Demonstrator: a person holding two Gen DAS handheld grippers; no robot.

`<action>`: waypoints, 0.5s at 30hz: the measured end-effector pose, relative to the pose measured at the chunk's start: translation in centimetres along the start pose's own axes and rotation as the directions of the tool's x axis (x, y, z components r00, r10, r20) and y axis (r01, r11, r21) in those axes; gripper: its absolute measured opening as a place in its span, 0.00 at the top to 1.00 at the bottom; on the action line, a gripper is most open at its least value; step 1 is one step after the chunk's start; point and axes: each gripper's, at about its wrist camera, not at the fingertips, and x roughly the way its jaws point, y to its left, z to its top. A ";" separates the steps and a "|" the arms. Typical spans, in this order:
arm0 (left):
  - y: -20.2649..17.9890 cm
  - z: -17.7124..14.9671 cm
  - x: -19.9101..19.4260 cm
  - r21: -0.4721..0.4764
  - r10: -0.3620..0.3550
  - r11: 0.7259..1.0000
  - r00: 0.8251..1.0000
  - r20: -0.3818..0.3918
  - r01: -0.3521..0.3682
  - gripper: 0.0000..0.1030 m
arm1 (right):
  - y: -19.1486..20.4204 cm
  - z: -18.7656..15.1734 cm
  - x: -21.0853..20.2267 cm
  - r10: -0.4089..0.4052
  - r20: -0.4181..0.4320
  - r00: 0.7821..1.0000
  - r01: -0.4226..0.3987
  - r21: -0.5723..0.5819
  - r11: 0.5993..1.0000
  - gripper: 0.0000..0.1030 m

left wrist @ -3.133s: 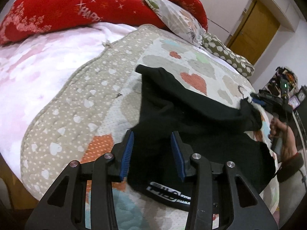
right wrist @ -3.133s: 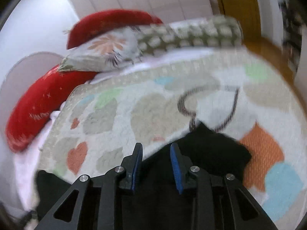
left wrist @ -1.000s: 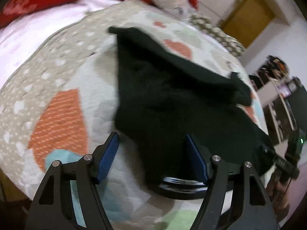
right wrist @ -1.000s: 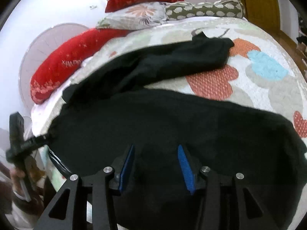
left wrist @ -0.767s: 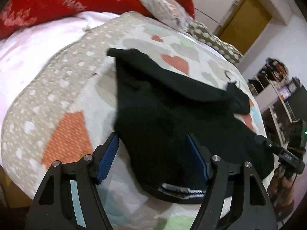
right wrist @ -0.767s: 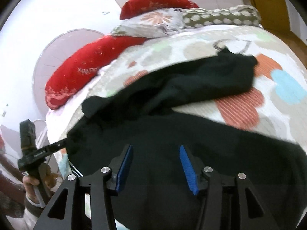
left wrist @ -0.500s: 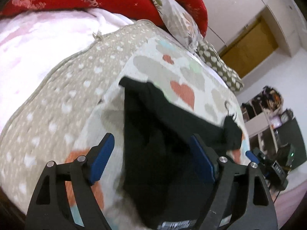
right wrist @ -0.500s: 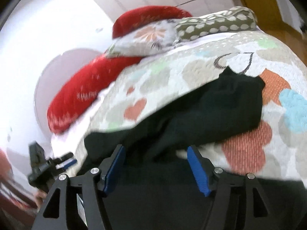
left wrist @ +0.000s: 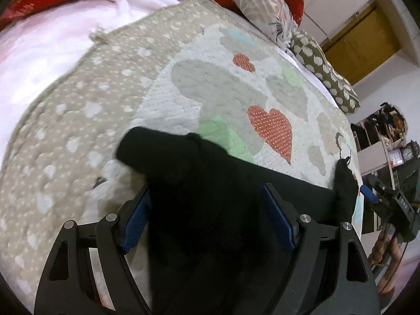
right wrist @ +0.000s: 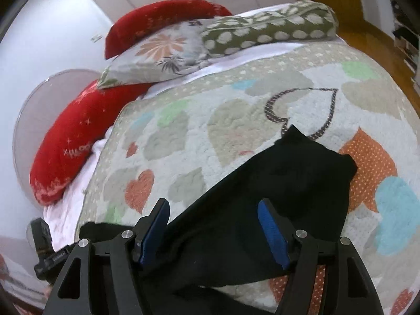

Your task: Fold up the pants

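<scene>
Black pants (left wrist: 210, 183) lie spread across a heart-patterned quilt (left wrist: 199, 78) on a bed. My left gripper (left wrist: 207, 220) is open, its blue pads on either side of the left end of the pants, low over the cloth. My right gripper (right wrist: 212, 231) is open too, straddling the pants (right wrist: 275, 191) near their right end, whose folded tip points up the bed. Each gripper shows in the other's view: the right one at the far right of the left wrist view (left wrist: 388, 202), the left one at the lower left of the right wrist view (right wrist: 44, 249).
Red pillows (right wrist: 68, 141), a floral pillow (right wrist: 157, 52) and an olive dotted pillow (right wrist: 267, 31) line the head of the bed. A pink-white sheet (left wrist: 39, 52) lies left of the quilt. A wooden door (left wrist: 362, 44) and shelves (left wrist: 380, 136) stand beyond.
Both grippers have opened wider and moved forward up the bed from the waistband edge to the far ends of the pants. The pants lie still.
</scene>
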 end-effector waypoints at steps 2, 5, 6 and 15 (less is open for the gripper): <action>-0.7 0.1 -0.1 0.035 0.025 0.999 0.999 0.028 -0.026 0.61 | -0.7 -0.1 0.3 0.009 -0.002 1.000 -0.009 0.024 1.000 0.34; -2.2 -0.6 -1.9 0.117 -0.021 0.993 0.998 0.063 0.013 0.90 | -1.5 0.1 0.6 0.011 0.000 1.000 -0.011 0.051 0.999 0.34; -2.9 -1.2 -3.0 0.153 -0.049 0.988 0.995 0.082 0.036 0.91 | -1.6 0.2 0.6 0.015 0.003 1.000 -0.016 0.062 0.998 0.34; -4.5 -6.5 -7.0 0.243 -0.196 0.957 0.972 0.132 0.160 0.91 | -2.0 1.7 4.0 0.002 -0.066 0.998 0.006 0.124 0.992 0.33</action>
